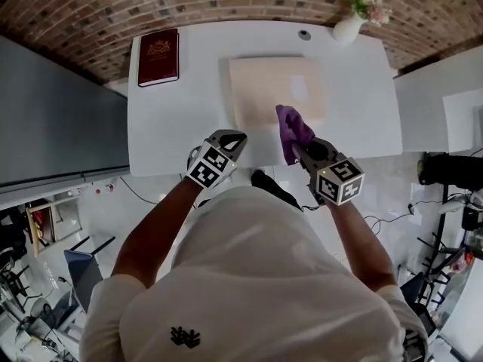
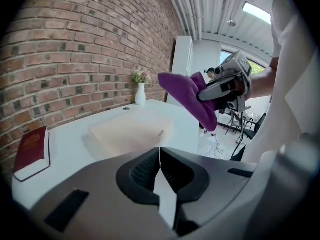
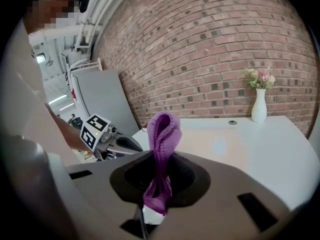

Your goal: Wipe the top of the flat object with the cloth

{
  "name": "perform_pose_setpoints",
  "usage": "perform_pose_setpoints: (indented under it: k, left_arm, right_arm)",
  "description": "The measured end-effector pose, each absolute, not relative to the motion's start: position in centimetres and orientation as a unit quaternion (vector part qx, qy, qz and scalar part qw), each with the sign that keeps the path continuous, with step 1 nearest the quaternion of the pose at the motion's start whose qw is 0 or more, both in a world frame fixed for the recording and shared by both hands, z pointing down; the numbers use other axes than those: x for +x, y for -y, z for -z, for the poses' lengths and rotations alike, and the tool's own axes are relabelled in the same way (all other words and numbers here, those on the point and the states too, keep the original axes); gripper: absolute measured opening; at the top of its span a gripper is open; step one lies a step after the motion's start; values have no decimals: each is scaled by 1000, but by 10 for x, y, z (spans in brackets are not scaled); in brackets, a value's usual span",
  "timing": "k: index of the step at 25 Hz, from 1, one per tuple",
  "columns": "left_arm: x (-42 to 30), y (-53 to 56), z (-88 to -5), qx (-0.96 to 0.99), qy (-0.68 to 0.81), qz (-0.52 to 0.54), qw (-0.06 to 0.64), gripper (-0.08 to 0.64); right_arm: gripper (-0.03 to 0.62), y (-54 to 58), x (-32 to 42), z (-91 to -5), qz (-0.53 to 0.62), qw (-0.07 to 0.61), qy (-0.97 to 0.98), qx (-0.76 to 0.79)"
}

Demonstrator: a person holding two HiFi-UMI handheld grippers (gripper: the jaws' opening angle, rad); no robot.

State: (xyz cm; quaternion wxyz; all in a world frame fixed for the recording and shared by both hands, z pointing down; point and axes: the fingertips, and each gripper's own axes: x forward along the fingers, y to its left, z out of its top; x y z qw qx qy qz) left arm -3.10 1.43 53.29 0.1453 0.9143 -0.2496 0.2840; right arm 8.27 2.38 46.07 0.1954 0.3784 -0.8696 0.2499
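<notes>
Far left: a dark red book (image 1: pixel 158 56) lies flat at the back-left corner of the white table (image 1: pixel 173 138), well apart from everything else.
Left gripper (image 1: pixel 229 140): jaws pressed together with nothing between them. It hovers over the table's near edge, just left of the board's near corner.
Flat object: a pale wooden board (image 1: pixel 275 89) lies flat in the middle of the table, its top bare.
Cloth: the purple cloth (image 1: pixel 293 130) is folded into a loop that stands out past the jaws. In the head view its free end overlaps the board's near edge. The left gripper view shows it raised in the air, clear of the board.
Right gripper (image 1: pixel 302 151): jaws pinching the cloth's lower end, near the table's front edge.
Far right: a white vase (image 1: pixel 349 29) of flowers stands upright at the back-right corner.
</notes>
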Motion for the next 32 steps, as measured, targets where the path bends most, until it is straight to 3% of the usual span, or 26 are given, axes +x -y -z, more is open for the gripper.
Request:
perform_pose_setpoints:
  k: [13, 21, 32]
  left_arm:
    - [-1, 67, -576, 868, 309, -335, 198, 25]
    - [-6, 60, -610, 855, 285, -356, 246, 25]
    - [-12, 64, -611, 868, 253, -339, 260, 25]
  right_arm:
    - [77, 139, 75, -489, -277, 193, 899, 279]
    - [77, 201, 17, -512, -307, 194, 891, 273]
    - [77, 261, -64, -547, -383, 198, 858, 278]
